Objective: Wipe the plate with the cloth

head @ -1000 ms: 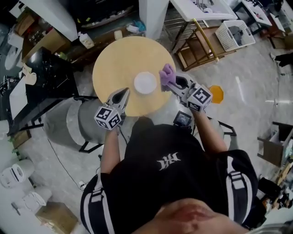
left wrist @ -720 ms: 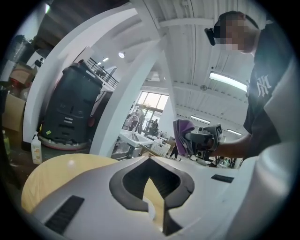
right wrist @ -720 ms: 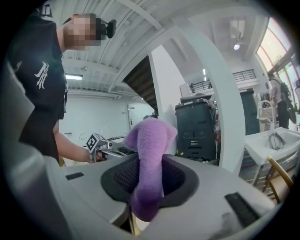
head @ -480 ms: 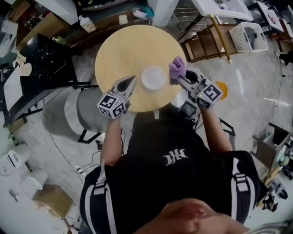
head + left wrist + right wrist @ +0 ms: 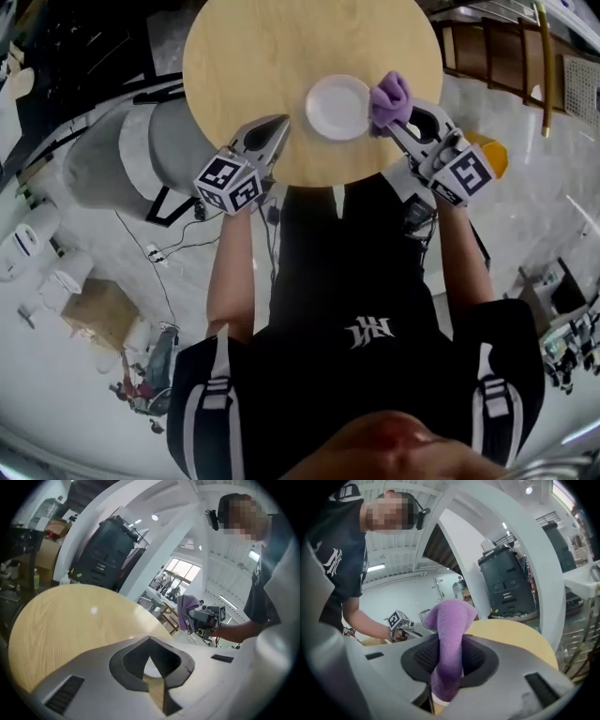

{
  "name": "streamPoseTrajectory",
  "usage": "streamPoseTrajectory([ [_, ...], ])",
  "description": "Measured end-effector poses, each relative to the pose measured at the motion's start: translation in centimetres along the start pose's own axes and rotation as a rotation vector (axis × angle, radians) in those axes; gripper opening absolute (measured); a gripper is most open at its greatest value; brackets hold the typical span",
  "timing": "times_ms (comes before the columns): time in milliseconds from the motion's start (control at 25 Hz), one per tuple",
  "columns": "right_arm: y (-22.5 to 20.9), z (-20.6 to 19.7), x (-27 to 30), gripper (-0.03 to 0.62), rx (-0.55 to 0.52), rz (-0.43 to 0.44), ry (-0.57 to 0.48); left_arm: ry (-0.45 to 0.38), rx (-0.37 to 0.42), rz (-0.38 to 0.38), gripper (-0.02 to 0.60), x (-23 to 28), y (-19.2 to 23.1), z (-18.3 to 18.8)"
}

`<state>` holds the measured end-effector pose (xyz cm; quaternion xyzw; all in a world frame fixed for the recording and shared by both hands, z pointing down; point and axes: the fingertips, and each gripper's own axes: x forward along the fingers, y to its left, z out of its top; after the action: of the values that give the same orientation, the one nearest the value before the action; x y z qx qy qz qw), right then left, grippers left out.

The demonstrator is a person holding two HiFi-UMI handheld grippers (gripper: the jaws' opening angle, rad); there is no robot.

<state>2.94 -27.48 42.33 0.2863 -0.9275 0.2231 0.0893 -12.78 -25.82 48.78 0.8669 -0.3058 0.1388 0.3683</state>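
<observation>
A small white plate [image 5: 339, 107] lies on the round wooden table [image 5: 253, 56], near its front edge. My right gripper [image 5: 401, 118] is shut on a purple cloth [image 5: 389, 98], which hangs bunched at the plate's right rim. In the right gripper view the cloth [image 5: 450, 639] stands up between the jaws of that gripper [image 5: 445, 686]. My left gripper [image 5: 270, 137] hovers just left of the plate over the table edge, shut and holding nothing. In the left gripper view, part of the plate [image 5: 152, 667] shows through the gap behind the joined tips of that gripper [image 5: 161, 693].
A grey rounded seat [image 5: 122, 169] stands left of the table. A wooden frame [image 5: 497, 47] is at the upper right, an orange object [image 5: 494, 155] behind the right gripper. A cardboard box [image 5: 98, 314] and cables [image 5: 164, 253] lie on the floor at the left.
The head view has shifted, so the table and both grippers sit higher and larger in it. The cloth stays by the plate's right rim; both grippers keep their grip states.
</observation>
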Motion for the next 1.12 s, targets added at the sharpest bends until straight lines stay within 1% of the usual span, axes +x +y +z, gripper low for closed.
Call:
streamPoseTrajectory([
  [80,-0.8,-1.4,0.6,0.098,0.004,0.013,-0.004,0.043,-0.029,0.016,0.012,1.1,1.3,-1.5],
  [240,-1.6,-3.6,0.9,0.098,0.009,0.041,-0.009,0.129,-0.046,0.034,0.015,3.1,2.3,-3.5],
  [360,-1.3,-4.8,1.5,0.098,0.029,0.056,-0.012,0.191,-0.059,0.039,0.017,3.9,2.6,-4.8],
  [480,-1.1,-5.9,2.6,0.098,0.017,0.051,0.033,0.249,-0.054,0.055,0.017,4.2,2.7,-5.3],
  [560,-1.1,-6.4,3.4,0.098,-0.008,0.038,0.064,0.279,-0.046,0.082,0.017,4.5,3.1,-5.4],
  [640,-1.0,-7.0,3.8,0.098,-0.019,0.041,0.077,0.306,-0.055,0.102,0.022,4.7,3.4,-5.7],
  [680,-1.0,-7.2,4.0,0.098,-0.021,0.046,0.077,0.315,-0.070,0.101,0.081,4.8,3.4,-5.9],
  [720,-1.0,-7.4,4.1,0.098,-0.020,0.051,0.075,0.319,-0.086,0.095,0.115,4.9,3.3,-6.0],
  [760,-1.0,-7.6,4.3,0.098,-0.018,0.055,0.072,0.321,-0.095,0.088,0.115,5.0,3.2,-6.0],
  [880,-0.8,-8.0,5.2,0.098,-0.019,0.064,0.061,0.342,-0.078,0.089,0.115,5.2,3.1,-6.6],
  [1040,-0.4,-7.9,5.3,0.098,-0.016,0.061,0.044,0.401,-0.048,0.113,0.115,5.5,3.0,-7.5],
  [1080,-0.4,-7.7,5.2,0.098,-0.015,0.060,0.043,0.411,-0.042,0.115,0.111,5.6,2.9,-7.4],
  [1120,-0.4,-7.5,5.2,0.098,-0.016,0.059,0.042,0.417,-0.036,0.116,0.091,5.6,2.8,-7.2],
])
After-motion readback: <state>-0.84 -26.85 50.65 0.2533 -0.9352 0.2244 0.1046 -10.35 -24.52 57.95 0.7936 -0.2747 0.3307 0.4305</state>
